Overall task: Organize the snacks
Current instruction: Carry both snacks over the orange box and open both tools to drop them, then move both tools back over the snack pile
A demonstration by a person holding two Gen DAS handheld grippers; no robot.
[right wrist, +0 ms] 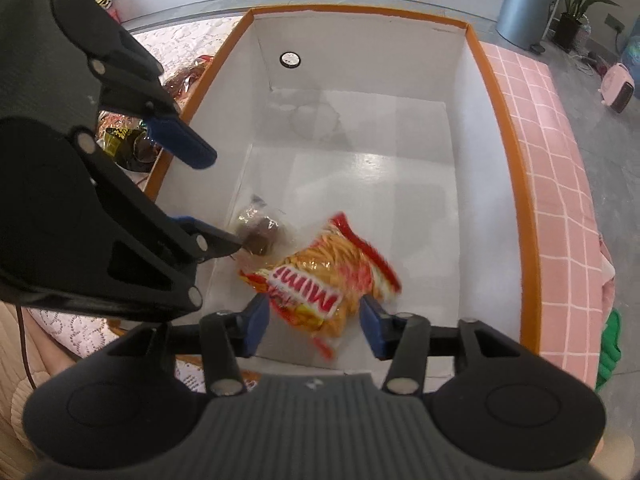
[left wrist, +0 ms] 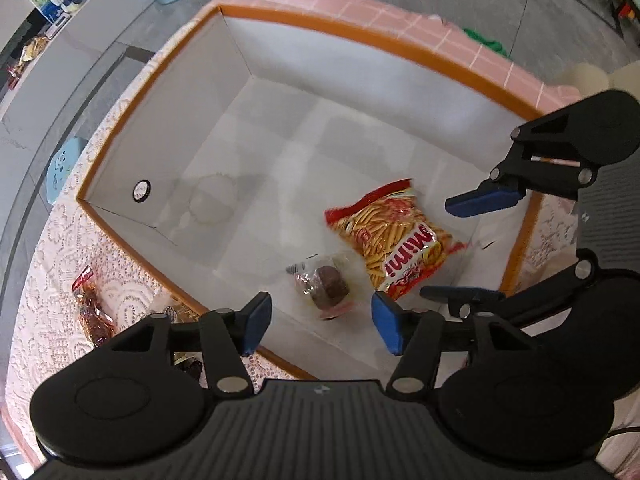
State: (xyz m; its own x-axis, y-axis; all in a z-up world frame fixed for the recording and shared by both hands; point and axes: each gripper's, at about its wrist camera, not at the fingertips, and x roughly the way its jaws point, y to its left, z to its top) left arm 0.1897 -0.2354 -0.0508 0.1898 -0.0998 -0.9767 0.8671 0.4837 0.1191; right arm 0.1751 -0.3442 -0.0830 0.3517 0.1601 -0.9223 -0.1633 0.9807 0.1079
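On the left, outside the box, a red-wrapped snack (left wrist: 91,312) lies on the lace cloth (left wrist: 60,248). Just beside it is the orange-rimmed white box (left wrist: 168,92), which stands on the table. Inside the box, near the front wall, there are 2 snacks. The clear packet with a brown cake (left wrist: 326,286) lies on the white floor, and the left gripper (left wrist: 320,322) hangs above it with its jaws apart, touching nothing. To the right of the cake is the red and yellow Mimi bag (left wrist: 394,238). In the right wrist view the right gripper (right wrist: 312,326) is above this bag, with its jaws open and the bag looking blurred between them, and the pads do not press it.
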